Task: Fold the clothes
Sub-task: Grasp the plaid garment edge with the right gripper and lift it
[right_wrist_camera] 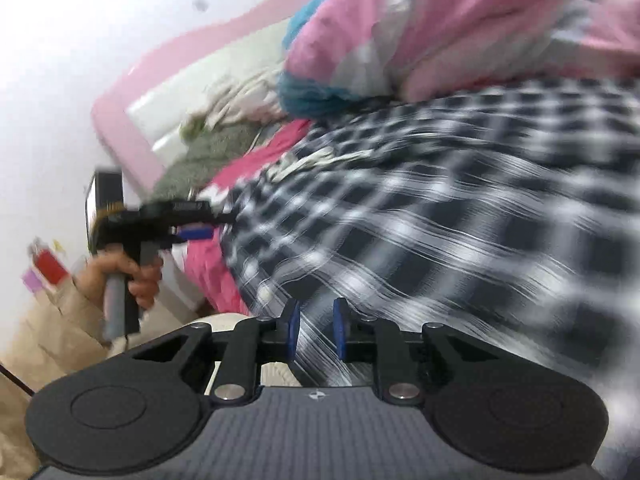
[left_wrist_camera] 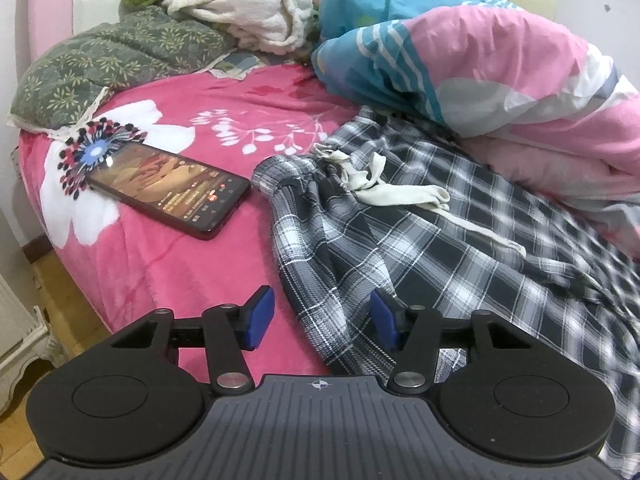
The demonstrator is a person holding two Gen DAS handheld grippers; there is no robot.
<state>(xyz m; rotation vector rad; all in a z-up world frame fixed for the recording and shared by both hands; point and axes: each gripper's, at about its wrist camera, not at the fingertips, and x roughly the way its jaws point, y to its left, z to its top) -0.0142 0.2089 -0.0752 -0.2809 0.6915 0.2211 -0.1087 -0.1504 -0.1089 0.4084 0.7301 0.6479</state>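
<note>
Two grippers are shown at the near edge of a bed covered by a pink floral blanket [left_wrist_camera: 168, 240]. A pair of black-and-white checked trousers [left_wrist_camera: 420, 248] is spread across the centre and right of the left wrist view, its waistband and pale drawstring [left_wrist_camera: 384, 188] lying toward the middle of the frame. The left gripper [left_wrist_camera: 322, 318] is seen at the bottom centre with its jaws parted; a lower fold of the trousers lies between them, against the right blue pad, while the left pad stands clear over the blanket, so no grip is shown. In the blurred right wrist view, the right gripper [right_wrist_camera: 316, 330] is seen at the bottom centre with its jaws narrowed around an edge of the trousers [right_wrist_camera: 440, 220]; the cloth appears pinched between the pads. The left gripper [right_wrist_camera: 192, 232] is seen from the side at the middle left, held level by a hand [right_wrist_camera: 128, 276] wrapped round its handle. A phone [left_wrist_camera: 168, 194] rests left of the trousers; a rolled duvet [left_wrist_camera: 500, 80] fills the upper right.
</note>
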